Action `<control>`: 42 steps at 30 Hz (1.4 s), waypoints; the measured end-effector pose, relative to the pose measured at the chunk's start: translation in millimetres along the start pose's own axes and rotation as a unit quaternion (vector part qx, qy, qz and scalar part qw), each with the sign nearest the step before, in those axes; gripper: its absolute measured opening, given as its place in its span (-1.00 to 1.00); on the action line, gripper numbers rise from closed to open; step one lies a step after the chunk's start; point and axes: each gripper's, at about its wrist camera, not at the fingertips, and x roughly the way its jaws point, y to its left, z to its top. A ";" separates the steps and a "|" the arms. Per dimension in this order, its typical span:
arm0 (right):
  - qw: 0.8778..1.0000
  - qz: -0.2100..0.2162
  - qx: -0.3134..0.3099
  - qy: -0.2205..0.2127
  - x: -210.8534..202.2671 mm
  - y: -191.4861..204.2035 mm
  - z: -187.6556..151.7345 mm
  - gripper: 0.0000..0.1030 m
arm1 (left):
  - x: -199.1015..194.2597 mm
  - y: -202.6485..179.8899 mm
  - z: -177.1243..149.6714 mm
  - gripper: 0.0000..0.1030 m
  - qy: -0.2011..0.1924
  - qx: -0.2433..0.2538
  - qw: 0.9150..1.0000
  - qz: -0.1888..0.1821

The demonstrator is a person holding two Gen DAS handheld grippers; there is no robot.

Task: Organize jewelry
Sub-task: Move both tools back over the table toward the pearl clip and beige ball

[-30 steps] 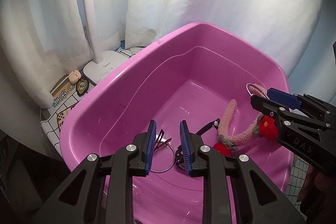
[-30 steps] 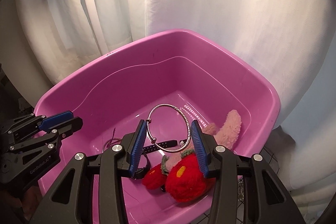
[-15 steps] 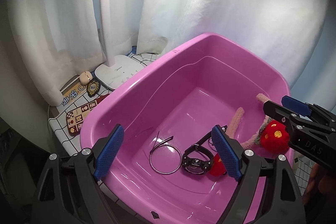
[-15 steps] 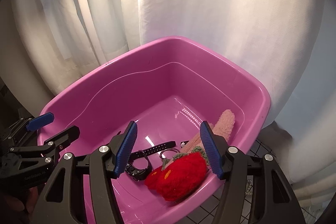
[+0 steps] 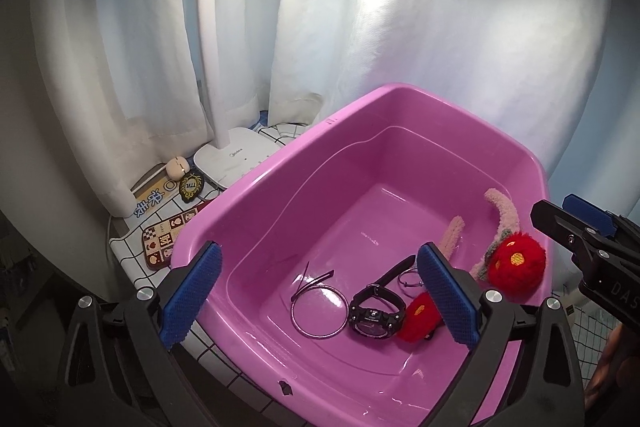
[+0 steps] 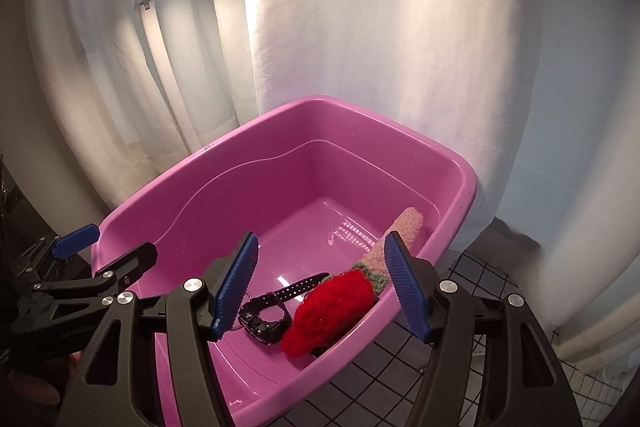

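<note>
Left wrist, watch [image 5: 376, 313] in basin [image 5: 280, 179], below opening left claw [image 5: 320, 297]

Both the left gripper [image 5: 318, 301] and the right gripper [image 6: 322, 285] are showing matte black angular frames with triangular cut-outs, round silver screws sitting just behind the fingers [image 5: 191, 297], ridged blue pads lining the fingers' inner faces, and pale lettering running along their sides.
</note>
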 end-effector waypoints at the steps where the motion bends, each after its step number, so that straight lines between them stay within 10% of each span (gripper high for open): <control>1: 1.000 -0.001 0.005 -0.005 -4.9 -2.1 -1.8 0.22 | -2.0 -1.1 -0.1 0.87 -0.002 0.000 1.000 -0.001; 22: 0.989 -0.074 0.125 -0.008 -109.3 -105.8 -123.2 0.27 | -59.1 -81.0 -19.7 0.87 -0.027 0.055 0.994 -0.089; 42: 0.964 -0.141 0.224 -0.005 -158.9 -194.9 -203.0 0.27 | -58.7 -218.5 -75.2 0.88 0.019 0.178 0.965 -0.192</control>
